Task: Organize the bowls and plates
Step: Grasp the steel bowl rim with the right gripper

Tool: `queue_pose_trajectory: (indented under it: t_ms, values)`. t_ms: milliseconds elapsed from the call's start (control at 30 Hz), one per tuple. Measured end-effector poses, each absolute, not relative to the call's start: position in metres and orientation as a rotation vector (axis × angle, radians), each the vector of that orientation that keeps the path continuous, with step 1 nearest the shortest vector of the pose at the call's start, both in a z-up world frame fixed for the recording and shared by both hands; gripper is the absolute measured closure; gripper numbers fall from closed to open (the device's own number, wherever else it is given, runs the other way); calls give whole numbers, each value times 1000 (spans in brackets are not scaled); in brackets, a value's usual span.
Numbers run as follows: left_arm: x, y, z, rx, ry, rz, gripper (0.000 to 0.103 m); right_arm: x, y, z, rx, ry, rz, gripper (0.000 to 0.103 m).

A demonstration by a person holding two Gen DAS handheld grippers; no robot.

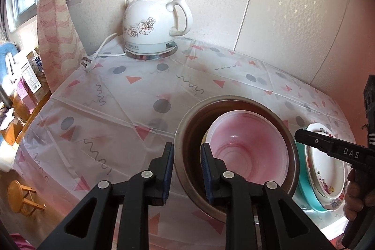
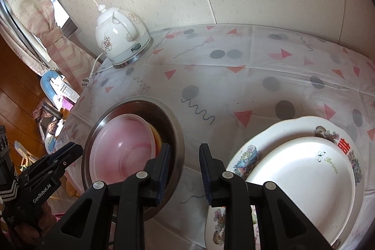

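Here a round steel basin (image 1: 185, 132) on the patterned tablecloth (image 1: 105, 109) holds a translucent pink plastic bowl (image 1: 248, 144). Beside the basin, glossy flowered plates (image 2: 300, 170) are stacked. Both the left gripper (image 1: 187, 170) and right gripper (image 2: 184, 170) have jaws slightly parted, pinching nothing.

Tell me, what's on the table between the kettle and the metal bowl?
Nothing but bare patterned tablecloth between the kettle and the metal bowl. Both wrist views show it.

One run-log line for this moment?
left gripper: open, empty | right gripper: open, empty | bowls: nested | plates: stacked
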State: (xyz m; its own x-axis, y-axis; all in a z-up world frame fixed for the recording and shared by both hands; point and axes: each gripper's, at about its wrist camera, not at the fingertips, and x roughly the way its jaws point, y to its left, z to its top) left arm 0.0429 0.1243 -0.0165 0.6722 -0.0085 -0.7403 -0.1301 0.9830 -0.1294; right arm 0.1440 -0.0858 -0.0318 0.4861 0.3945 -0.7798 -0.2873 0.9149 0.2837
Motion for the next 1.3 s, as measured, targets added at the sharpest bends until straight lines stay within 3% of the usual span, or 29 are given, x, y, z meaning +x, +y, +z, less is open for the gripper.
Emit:
queue_pose_trajectory:
  t_ms: [1300]
  values:
    - [52,129,-48,-200,903,20,79,140,-63,-57,19,1058,467,78]
